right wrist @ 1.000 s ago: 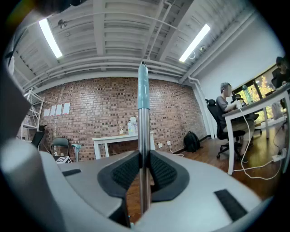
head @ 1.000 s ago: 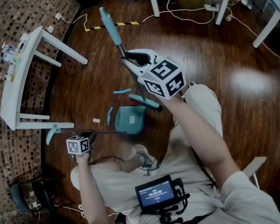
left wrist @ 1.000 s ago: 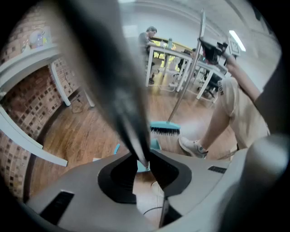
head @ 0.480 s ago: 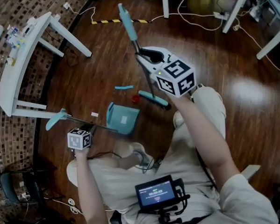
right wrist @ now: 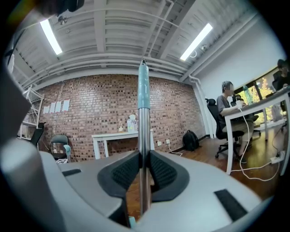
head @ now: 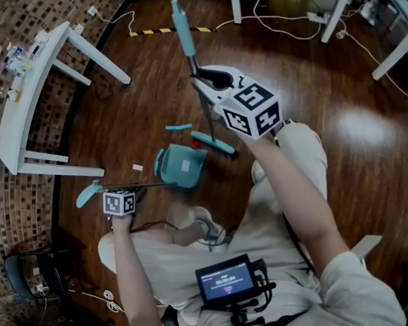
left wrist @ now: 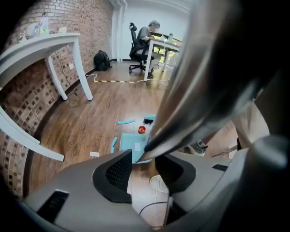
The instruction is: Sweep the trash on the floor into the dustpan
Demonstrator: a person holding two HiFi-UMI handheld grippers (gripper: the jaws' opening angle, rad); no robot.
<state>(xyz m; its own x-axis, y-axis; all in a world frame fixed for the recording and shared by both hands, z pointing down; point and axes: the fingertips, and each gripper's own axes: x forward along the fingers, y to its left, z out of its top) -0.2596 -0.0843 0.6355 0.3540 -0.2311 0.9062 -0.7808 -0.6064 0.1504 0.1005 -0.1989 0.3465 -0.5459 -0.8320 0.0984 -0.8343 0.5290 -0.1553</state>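
Note:
The teal dustpan (head: 182,165) lies on the wooden floor, a white scrap inside it. Its long thin handle (head: 144,186) runs left to a teal grip (head: 88,193). My left gripper (head: 127,192) sits at that handle; its jaws are opening, with the pole between them and a gap showing beside it (left wrist: 144,165). My right gripper (head: 201,81) is shut on the broom's metal pole (right wrist: 143,136). The broom head (head: 213,143) rests just right of the dustpan. A red bit (head: 197,144), teal strips (head: 178,127) and a white scrap (head: 137,168) lie around the pan.
A white table (head: 20,107) stands at the left by the brick wall. More white table legs (head: 329,9) and cables (head: 285,25) cross the far floor, with striped tape (head: 163,30). A dark chair (head: 29,280) is at lower left. My shoe (head: 207,227) is just behind the dustpan.
The dustpan's handle grip has dropped lower and closer to the left gripper, and the pan has settled flatter. The right gripper and the broom have stayed where they were.

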